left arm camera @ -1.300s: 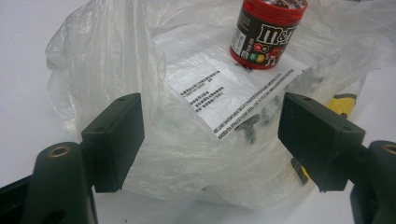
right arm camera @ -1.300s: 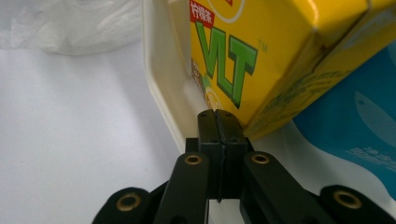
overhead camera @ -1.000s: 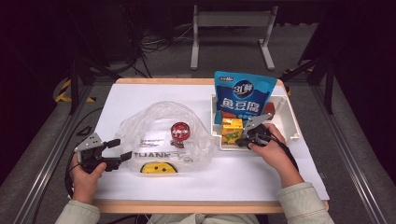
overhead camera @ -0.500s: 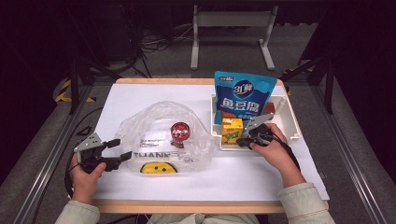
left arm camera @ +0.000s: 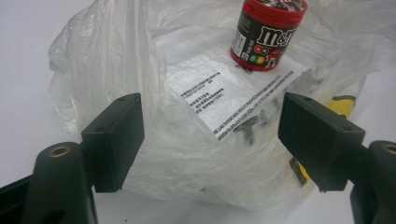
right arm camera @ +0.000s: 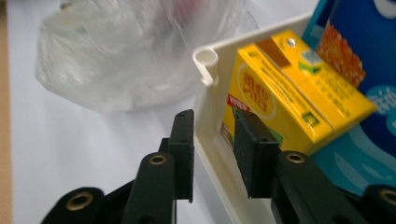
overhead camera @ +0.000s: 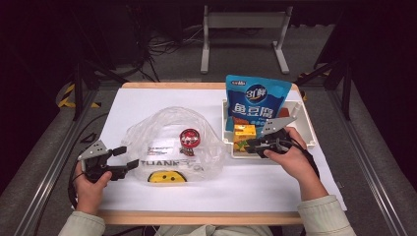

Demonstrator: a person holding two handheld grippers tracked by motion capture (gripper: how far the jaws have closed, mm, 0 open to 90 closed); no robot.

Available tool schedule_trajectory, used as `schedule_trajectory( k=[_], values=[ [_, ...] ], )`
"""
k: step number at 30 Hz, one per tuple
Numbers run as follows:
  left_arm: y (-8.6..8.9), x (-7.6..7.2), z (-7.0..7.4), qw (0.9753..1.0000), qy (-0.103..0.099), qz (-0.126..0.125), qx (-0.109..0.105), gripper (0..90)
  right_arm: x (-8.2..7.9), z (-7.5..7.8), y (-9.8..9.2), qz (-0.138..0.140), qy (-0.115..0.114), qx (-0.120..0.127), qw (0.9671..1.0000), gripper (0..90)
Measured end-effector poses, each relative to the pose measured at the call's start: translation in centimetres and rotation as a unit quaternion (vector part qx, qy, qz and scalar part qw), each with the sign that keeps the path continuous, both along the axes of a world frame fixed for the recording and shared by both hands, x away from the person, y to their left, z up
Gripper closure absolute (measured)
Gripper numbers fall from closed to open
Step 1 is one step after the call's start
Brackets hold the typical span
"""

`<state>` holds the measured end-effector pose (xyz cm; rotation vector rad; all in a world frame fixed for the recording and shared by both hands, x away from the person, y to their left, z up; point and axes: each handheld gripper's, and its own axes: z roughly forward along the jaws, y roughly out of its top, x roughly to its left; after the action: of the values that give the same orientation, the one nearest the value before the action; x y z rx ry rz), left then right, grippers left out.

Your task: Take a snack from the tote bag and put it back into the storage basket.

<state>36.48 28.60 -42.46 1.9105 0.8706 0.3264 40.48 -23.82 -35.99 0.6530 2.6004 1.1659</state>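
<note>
Left gripper (overhead camera: 119, 161): jaws wide apart, nothing between them, tips at the left edge of the crumpled clear plastic bag (overhead camera: 172, 142). A red-lidded M&M's candy tub (left arm camera: 267, 32) stands inside the bag. Right gripper (right arm camera: 212, 140): jaws narrowly parted, straddling the wall of the white plastic tray (right arm camera: 208, 100); one jaw touches the yellow juice carton (right arm camera: 289, 95) leaning inside the tray.

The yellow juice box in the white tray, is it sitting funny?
Yes. The yellow juice box sits tilted in the white tray, propped against the blue snack bag rather than flat. The right gripper straddles the tray's wall: one jaw outside, one inside by the box.
</note>
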Motion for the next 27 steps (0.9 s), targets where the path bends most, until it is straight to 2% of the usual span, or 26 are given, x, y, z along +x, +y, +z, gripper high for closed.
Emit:
schedule_trajectory(
  k=[3, 10, 14, 22, 27],
  values=[
    [0.0, 0.0, 0.0, 1.0000, -0.002, 0.002, 0.000, 23.3, -0.5, 0.7, 0.6, 0.006, 0.002, 0.013, 0.9999, 67.0],
    [-0.1, 0.0, 0.0, 1.0000, 0.000, 0.002, 0.004, 23.3, -1.0, 2.1, 2.3, 0.002, -0.011, 0.020, 0.9997, 58.6],
    [-0.1, 0.2, 0.0, 1.0000, -0.004, 0.003, 0.001, 23.3, -0.9, 3.0, 3.5, 0.003, -0.018, 0.023, 0.9996, 56.3],
    [-0.4, 0.7, 0.1, 1.0000, -0.005, -0.003, -0.004, 23.3, -0.7, 4.3, 6.1, 0.000, -0.030, 0.030, 0.9991, 42.7],
    [-0.5, 0.9, 0.2, 1.0000, -0.004, -0.005, -0.005, 23.3, -0.4, 4.9, 8.2, 0.001, -0.029, 0.034, 0.9990, 37.0]
  ],
)
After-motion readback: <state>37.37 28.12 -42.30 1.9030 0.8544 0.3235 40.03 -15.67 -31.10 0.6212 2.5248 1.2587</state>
